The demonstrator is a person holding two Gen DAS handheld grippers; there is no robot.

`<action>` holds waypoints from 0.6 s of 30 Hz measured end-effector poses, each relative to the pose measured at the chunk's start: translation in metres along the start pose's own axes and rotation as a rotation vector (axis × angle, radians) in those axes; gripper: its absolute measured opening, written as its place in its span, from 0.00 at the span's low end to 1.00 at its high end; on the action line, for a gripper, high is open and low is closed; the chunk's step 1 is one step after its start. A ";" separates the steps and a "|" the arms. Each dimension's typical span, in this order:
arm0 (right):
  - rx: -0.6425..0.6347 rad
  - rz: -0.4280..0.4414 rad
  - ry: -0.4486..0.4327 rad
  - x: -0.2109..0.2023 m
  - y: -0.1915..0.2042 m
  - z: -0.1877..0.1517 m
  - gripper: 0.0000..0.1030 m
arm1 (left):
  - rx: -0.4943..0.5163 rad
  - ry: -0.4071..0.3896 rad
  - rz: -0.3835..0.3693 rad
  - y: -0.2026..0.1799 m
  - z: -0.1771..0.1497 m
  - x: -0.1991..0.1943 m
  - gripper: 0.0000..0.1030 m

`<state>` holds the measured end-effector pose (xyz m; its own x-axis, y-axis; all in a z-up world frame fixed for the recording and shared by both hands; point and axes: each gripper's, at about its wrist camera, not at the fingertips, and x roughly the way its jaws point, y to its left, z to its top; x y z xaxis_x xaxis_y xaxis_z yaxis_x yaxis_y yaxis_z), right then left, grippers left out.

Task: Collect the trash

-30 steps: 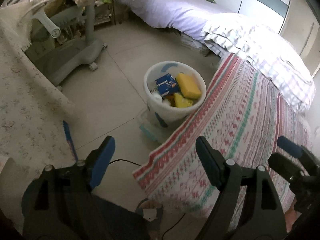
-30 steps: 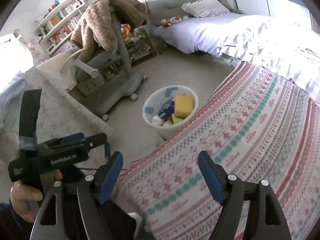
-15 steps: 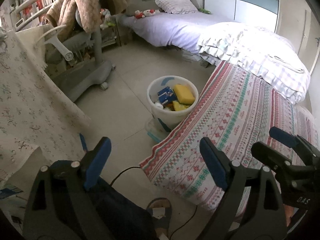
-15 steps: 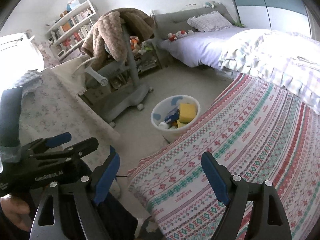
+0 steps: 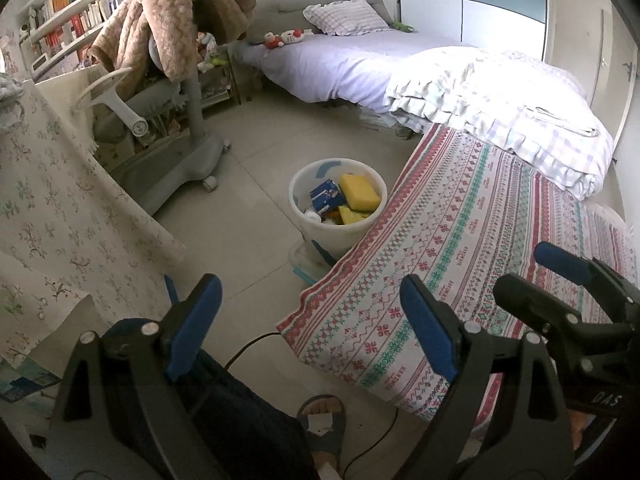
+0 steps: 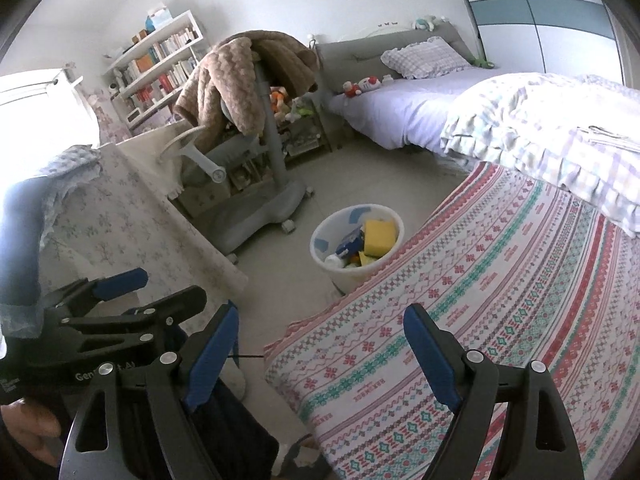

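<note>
A white trash bin (image 5: 308,176) stands on the floor beside the striped bed cover; it also shows in the right wrist view (image 6: 320,236). It holds a yellow sponge (image 5: 359,191), a blue packet (image 5: 326,195) and other scraps. My left gripper (image 5: 310,320) is open and empty, well back from the bin. My right gripper (image 6: 320,344) is open and empty above the near corner of the striped cover (image 6: 480,304). Each gripper shows at the edge of the other's view.
A grey wheeled chair (image 5: 184,152) draped with a brown blanket stands left of the bin. A floral-clothed table (image 5: 60,216) is at the left. A bed (image 5: 360,64) with a ruffled quilt lies behind. My sandalled foot (image 5: 322,420) and a cable lie on the floor.
Both grippers have pulled back and risen, so the bin looks smaller and farther away. Both have stayed open and empty.
</note>
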<state>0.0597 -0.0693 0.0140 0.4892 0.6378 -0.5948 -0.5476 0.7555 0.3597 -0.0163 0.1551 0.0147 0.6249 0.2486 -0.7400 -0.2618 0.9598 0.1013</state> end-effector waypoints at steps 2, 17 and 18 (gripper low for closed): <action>0.000 -0.005 0.001 0.000 0.000 -0.001 0.84 | 0.003 0.000 0.003 -0.001 0.000 0.001 0.88; 0.016 -0.025 0.024 0.010 -0.005 -0.004 0.84 | 0.017 0.021 0.018 -0.005 -0.001 0.013 0.88; 0.015 -0.024 0.024 0.010 -0.006 -0.004 0.84 | 0.017 0.022 0.019 -0.005 0.000 0.013 0.88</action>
<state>0.0650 -0.0677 0.0034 0.4857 0.6162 -0.6200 -0.5255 0.7726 0.3562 -0.0069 0.1538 0.0042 0.6038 0.2642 -0.7521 -0.2611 0.9570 0.1265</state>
